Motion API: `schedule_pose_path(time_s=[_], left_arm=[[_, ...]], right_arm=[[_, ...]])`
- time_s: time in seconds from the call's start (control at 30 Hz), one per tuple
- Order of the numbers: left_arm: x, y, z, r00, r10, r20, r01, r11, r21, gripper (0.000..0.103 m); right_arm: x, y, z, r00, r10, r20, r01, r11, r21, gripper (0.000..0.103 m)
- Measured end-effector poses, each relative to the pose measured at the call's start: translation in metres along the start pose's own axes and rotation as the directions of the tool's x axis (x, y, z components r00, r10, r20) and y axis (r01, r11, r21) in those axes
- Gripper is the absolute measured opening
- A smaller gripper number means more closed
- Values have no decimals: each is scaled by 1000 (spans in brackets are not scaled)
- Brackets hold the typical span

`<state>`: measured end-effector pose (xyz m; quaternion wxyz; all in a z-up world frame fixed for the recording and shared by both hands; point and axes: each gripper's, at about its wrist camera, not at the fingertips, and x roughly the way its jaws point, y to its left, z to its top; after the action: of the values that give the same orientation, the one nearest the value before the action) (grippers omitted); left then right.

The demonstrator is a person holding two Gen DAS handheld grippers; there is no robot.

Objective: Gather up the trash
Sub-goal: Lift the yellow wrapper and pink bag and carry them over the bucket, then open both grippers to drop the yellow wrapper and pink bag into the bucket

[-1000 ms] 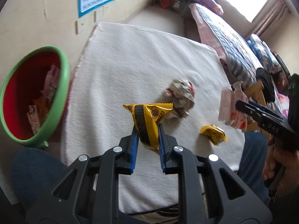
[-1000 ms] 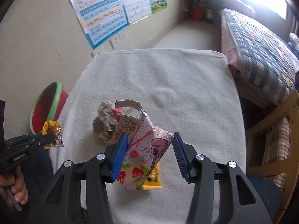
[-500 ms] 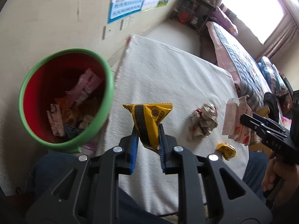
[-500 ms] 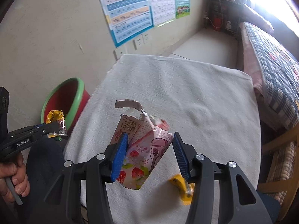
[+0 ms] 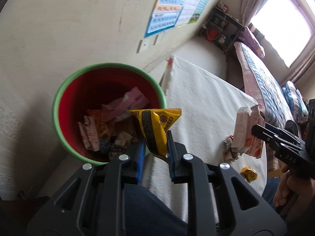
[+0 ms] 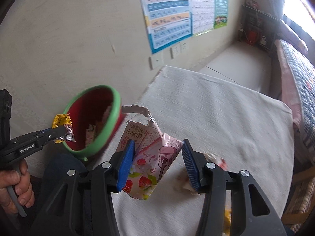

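Left wrist view
Left gripper: blue-padded jaws clamped on the lower end of a yellow snack wrapper, which stands up between them and widens above the jaw tips.
Bin: green rim, red inside, on the floor just beside the worktop; the wrapper overlaps its near right edge in this view.
Bin contents: pink packets and other crumpled wrappers lie at the bottom.
Right gripper: enters from the right, its jaws closed on a torn pink carton held above the worktop.
Worktop litter: a crumpled paper ball just below the carton; a small yellow wrapper piece near the front edge.

Right wrist view
Right gripper: jaws set wide and pressing both sides of the pink carton; its torn flap rises past the jaw tips, its strawberry-printed end hangs below them.
Left gripper: at far left, held in a hand, jaws shut on the yellow snack wrapper, right at the bin's near rim.
Bin: to the left of the carton, beside the worktop edge.
Paper ball: blurred, on the worktop behind the right jaw.
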<state>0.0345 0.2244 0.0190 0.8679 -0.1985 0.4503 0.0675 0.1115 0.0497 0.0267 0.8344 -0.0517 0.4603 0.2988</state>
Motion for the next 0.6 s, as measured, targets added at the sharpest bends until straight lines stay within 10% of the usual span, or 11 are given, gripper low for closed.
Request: schedule_pose_path(time_s=[0.6], left_arm=[[-16, 55, -3, 996, 58, 63, -49, 990, -134, 19]], right_arm=[[29, 70, 35, 995, 96, 10, -94, 991, -94, 48]])
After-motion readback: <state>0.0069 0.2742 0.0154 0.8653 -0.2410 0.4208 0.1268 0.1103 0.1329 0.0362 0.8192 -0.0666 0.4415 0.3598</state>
